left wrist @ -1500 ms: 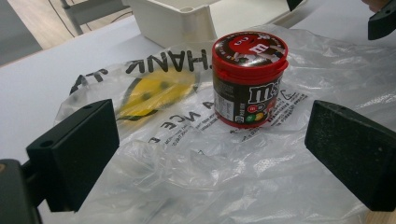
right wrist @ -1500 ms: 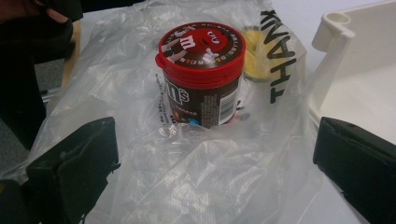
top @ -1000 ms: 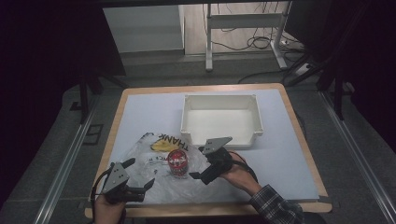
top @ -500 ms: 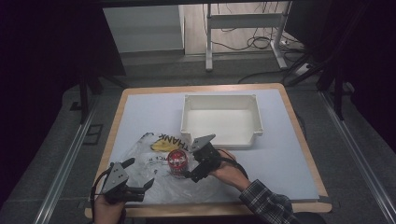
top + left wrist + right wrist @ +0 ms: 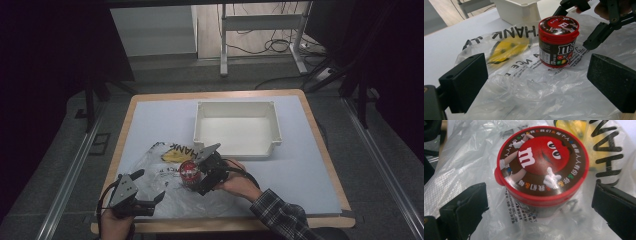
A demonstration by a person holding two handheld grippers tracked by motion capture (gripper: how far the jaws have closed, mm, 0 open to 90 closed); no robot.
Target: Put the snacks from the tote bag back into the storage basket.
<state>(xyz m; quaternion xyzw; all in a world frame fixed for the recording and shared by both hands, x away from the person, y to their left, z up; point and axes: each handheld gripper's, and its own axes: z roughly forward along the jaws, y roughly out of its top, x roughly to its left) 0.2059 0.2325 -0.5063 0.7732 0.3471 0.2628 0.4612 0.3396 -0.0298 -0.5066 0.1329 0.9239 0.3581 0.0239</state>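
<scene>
As seen from the high view, the small red-lidded round candy tub (image 5: 189, 171) stands upright on the crumpled clear plastic bag with black lettering (image 5: 170, 187), near the table's front edge & just in front of the white rectangular plastic bin (image 5: 237, 128); the right gripper (image 5: 201, 176) sits right at the tub, touching or nearly so, w/ the tub toward the person's left of it, while the left gripper (image 5: 150, 194) rests well off to the tub's front-left, jaws spread over the bag. Left gripper view: jaws wide apart, holding nothing, tub (image 5: 558, 41) upright ahead & a bit right of centre, axis vertical, w/ the right gripper's black jaws (image 5: 599, 30) just beside it. Right gripper view: tub lid (image 5: 543, 163) lies dead centre between the spread jaws, not yet pinched, gaps on both sides. Judgement: right gripper is far nearer; a side-on squeeze across the round body is what comes next, the tub being already lined up.
</scene>
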